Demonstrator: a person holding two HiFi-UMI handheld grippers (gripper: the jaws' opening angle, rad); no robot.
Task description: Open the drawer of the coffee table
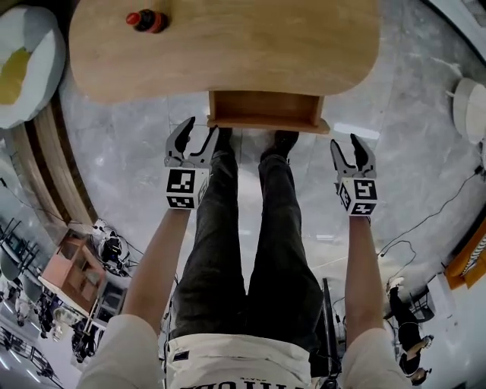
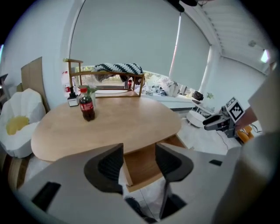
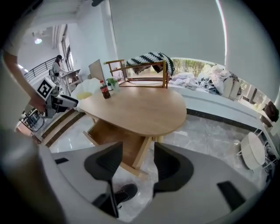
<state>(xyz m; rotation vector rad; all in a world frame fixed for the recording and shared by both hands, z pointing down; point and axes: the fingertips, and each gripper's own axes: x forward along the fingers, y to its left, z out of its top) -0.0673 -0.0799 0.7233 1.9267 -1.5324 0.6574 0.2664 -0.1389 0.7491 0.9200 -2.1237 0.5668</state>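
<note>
In the head view the coffee table runs off the top edge, and its top covers the back of the pulled-out drawer. The bottle shows only from above, its label too small to read. In the left gripper view the left gripper hides both sides of the drawer behind its jaws.

Tan table, grey floor (marbled) — red-capped bottle
</note>
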